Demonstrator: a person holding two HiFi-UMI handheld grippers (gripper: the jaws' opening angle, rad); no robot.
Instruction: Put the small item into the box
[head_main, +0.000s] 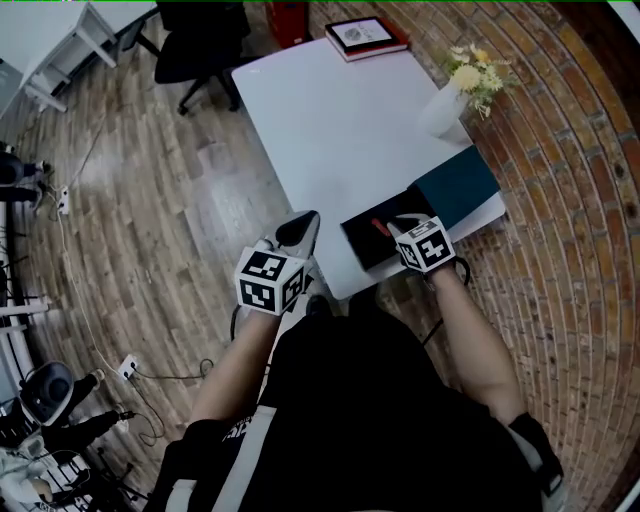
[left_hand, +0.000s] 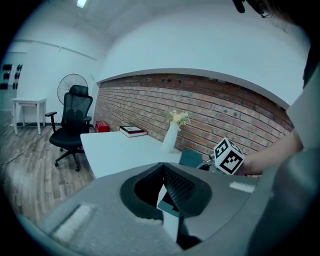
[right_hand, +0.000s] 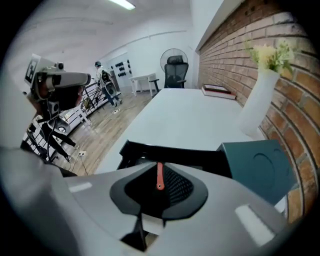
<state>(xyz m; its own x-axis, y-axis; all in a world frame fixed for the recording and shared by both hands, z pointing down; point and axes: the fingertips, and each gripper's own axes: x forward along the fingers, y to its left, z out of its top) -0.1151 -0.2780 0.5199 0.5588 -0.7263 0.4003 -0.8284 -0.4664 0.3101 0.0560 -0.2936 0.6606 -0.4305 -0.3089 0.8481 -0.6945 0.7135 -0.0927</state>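
A small red stick-like item (right_hand: 159, 176) is pinched between the jaws of my right gripper (right_hand: 160, 170). In the head view the right gripper (head_main: 398, 226) holds the red item (head_main: 380, 226) over the open black box (head_main: 362, 240) at the table's near right corner. The black box (right_hand: 145, 150) lies just beyond the jaws in the right gripper view. Its teal lid (head_main: 456, 184) lies beside it on the right. My left gripper (head_main: 298, 232) hangs off the table's left edge, shut and holding nothing; the left gripper (left_hand: 163, 173) points across the table.
The white table (head_main: 340, 120) carries a white vase of flowers (head_main: 447, 104) at the right and a red-edged book (head_main: 365, 37) at the far end. A black office chair (head_main: 200, 45) stands beyond the table. A brick wall (right_hand: 235, 45) runs along the right.
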